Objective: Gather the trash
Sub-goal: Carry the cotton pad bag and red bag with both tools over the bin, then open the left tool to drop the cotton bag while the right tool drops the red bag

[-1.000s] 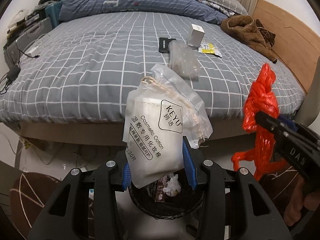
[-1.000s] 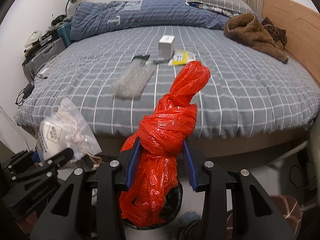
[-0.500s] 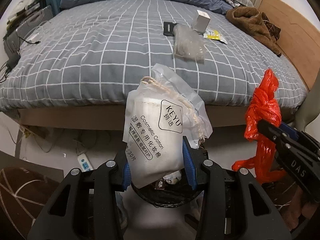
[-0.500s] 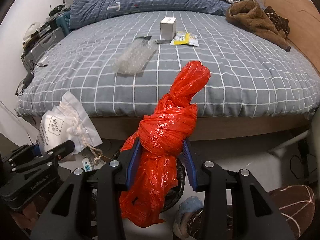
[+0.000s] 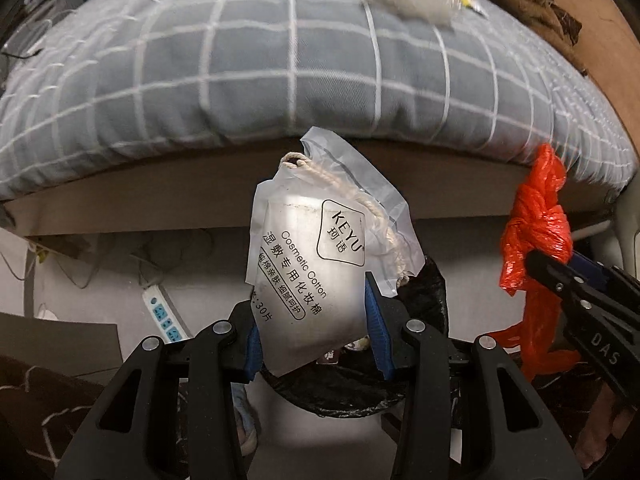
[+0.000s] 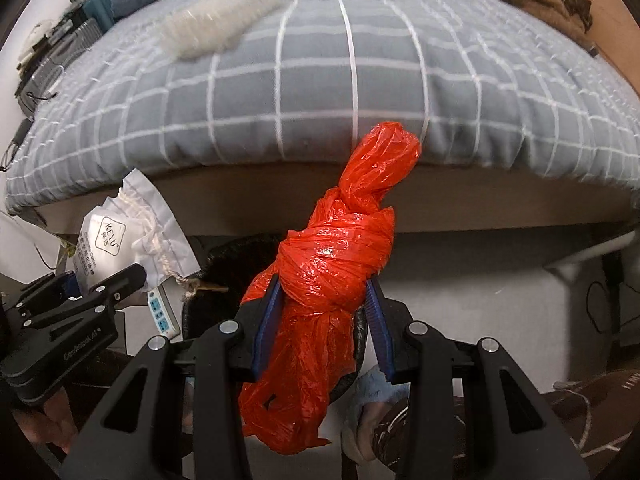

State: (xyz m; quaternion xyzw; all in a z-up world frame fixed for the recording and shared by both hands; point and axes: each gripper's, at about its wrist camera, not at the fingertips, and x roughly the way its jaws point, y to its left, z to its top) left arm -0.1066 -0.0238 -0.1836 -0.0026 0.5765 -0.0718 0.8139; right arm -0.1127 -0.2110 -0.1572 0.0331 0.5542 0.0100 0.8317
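Left gripper (image 5: 316, 320) clamped on a white cosmetic cotton pouch (image 5: 312, 272), jaws part closed, pouch sticking up past the fingertips, black-lined trash bin (image 5: 424, 292) right under and just ahead of it. Right gripper (image 6: 324, 316) pinches a knotted red plastic bag (image 6: 336, 264) the same way, bin rim (image 6: 224, 256) just beyond its left finger; bed (image 6: 320, 80) ahead with bubble wrap (image 6: 208, 28), far from both

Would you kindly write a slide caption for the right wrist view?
Right gripper clamps a knotted red plastic bag above a black-lined trash bin beside the grey checked bed.
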